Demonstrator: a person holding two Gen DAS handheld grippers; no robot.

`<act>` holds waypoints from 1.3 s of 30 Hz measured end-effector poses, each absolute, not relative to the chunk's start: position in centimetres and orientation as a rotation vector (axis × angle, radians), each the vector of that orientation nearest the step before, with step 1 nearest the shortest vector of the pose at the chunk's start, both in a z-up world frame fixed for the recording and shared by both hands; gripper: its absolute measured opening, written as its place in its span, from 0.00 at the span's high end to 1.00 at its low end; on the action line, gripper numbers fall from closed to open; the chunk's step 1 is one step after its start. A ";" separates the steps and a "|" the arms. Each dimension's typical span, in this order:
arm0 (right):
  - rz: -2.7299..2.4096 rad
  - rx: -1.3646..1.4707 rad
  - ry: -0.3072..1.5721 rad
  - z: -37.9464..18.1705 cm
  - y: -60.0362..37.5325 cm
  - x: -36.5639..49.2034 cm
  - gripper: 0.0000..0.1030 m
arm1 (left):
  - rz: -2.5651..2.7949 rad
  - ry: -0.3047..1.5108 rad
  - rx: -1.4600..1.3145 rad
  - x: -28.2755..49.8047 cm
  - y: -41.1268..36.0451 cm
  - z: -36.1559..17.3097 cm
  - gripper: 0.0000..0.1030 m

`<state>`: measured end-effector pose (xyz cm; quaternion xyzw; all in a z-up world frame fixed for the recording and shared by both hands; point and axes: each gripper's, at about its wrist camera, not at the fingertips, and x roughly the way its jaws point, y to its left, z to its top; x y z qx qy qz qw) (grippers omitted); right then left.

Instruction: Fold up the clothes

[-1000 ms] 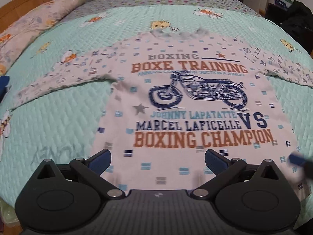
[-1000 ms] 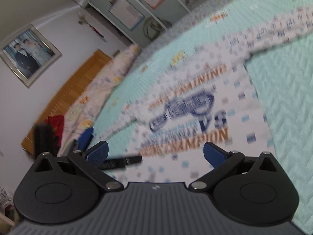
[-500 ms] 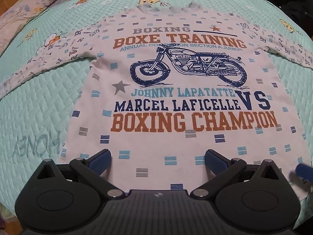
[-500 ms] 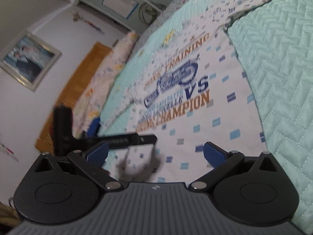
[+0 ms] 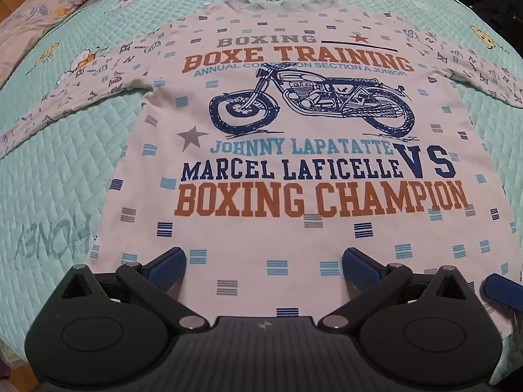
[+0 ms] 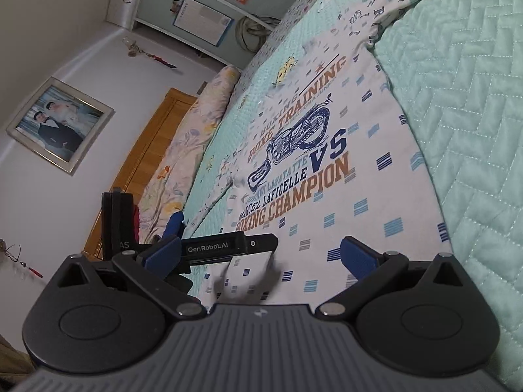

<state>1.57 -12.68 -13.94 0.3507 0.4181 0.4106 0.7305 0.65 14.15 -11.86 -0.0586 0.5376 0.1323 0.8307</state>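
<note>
Blue-padded, my left gripper and right gripper both gape wide over the hem of the shirt, holding nothing. It lies flat, print up, on the quilted bedspread (sleeves spread). Beyond, a pillow lines the wooden headboard; bare quilt flanks both sides.

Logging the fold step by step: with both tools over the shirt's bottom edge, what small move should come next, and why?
Probably lower both tools onto the hem and pinch it. The shirt lies flat, print up, sleeves spread on the bedspread; the left tool and right tool hover open near the hem, holding nothing.
</note>
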 end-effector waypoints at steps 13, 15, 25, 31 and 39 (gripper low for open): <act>0.915 0.839 0.887 -13.8 -15.0 1.2 0.00 | 0.217 1.041 -0.270 -0.6 13.2 -10.3 0.01; 0.893 0.869 0.856 -13.6 -15.8 1.3 0.00 | 0.227 1.030 -0.278 -0.4 12.9 -10.3 0.01; 0.950 0.818 0.889 -14.3 -14.3 2.3 0.00 | 0.210 1.071 -0.186 -0.6 11.5 -12.7 0.01; 0.954 0.764 0.899 -15.0 -14.8 1.8 0.03 | 0.178 1.050 -0.180 -1.8 11.6 -12.4 0.01; 0.894 0.908 0.773 -14.2 -18.0 2.6 0.00 | 0.160 0.922 -0.321 -1.9 13.5 -10.6 0.01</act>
